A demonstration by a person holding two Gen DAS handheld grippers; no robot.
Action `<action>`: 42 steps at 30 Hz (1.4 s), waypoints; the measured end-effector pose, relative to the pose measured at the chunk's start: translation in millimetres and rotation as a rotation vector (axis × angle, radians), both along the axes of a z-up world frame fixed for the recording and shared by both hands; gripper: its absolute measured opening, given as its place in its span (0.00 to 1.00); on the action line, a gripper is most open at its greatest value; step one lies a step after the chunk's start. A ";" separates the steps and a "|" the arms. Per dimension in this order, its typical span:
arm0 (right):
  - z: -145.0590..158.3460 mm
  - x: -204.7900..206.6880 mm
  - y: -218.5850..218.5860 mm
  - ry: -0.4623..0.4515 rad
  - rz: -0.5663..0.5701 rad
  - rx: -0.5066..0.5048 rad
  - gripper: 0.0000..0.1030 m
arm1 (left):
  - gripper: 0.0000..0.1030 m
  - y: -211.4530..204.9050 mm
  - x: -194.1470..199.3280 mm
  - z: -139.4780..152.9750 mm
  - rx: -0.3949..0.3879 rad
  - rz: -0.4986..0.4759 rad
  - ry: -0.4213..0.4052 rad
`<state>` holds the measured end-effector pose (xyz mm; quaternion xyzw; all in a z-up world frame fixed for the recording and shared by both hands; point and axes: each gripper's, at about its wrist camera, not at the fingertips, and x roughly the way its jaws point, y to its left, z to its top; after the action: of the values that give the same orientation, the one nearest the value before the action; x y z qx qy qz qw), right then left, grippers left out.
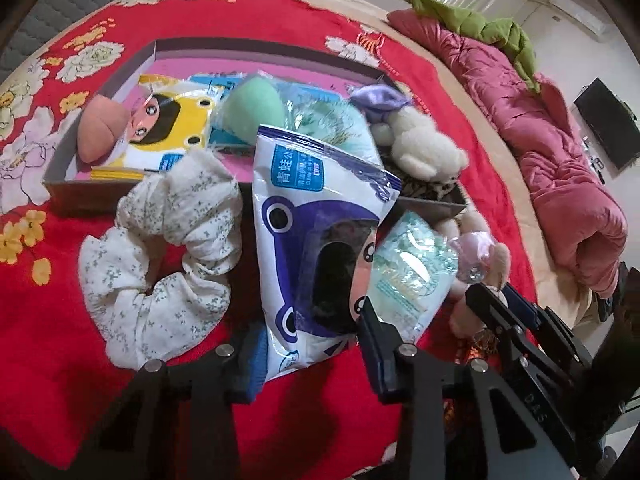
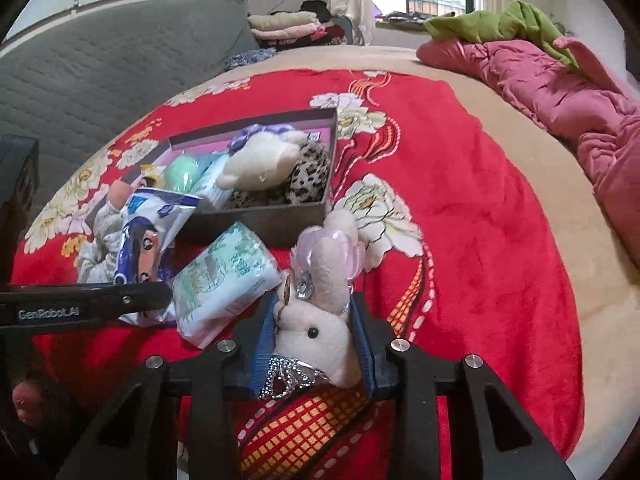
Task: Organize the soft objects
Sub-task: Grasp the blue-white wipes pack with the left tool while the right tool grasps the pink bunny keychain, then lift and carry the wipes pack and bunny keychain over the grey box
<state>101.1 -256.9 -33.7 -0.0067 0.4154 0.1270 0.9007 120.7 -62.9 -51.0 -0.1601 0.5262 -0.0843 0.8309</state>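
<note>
My left gripper (image 1: 312, 332) is shut on the lower end of a white and purple frog wipes pack (image 1: 320, 232), which leans up toward the open cardboard box (image 1: 260, 50). Just right of it, my right gripper (image 2: 314, 308) is shut on the head of a pale plush rabbit (image 2: 320, 332) with a pink bow and a beaded collar. A green tissue pack (image 2: 228, 276) lies on the red blanket between the two grippers. A white floral scrunchie (image 1: 160, 260) lies left of the wipes pack. The box holds a yellow wipes pack (image 1: 168, 128), a peach plush (image 1: 100, 128), a green sponge (image 1: 248, 104) and a white plush (image 2: 260, 160).
A red flowered blanket (image 2: 480, 260) covers the bed. A pink quilt (image 2: 580, 92) with a green cloth (image 2: 500, 20) on it lies along the right side. A grey padded headboard (image 2: 100, 80) stands behind the box. A leopard-print item (image 2: 312, 176) fills the box's right end.
</note>
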 end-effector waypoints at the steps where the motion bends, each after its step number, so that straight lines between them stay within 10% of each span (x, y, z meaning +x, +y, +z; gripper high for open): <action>1: 1.9 -0.3 -0.9 -0.008 -0.002 0.004 0.35 | 0.39 -0.5 -1.4 3.8 0.005 -0.004 -0.012; 20: -30.6 15.9 4.4 0.113 0.009 -0.027 0.39 | 0.39 8.0 -12.8 46.5 -0.015 -0.004 -0.120; 42: 73.9 -0.7 13.9 -0.158 -0.009 0.075 0.34 | 0.39 75.0 -16.1 77.9 -0.009 0.116 -0.209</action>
<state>100.4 -243.0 40.2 0.0190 0.3382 0.1376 0.9308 104.6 12.2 26.9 -0.1842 0.4260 -0.0549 0.8841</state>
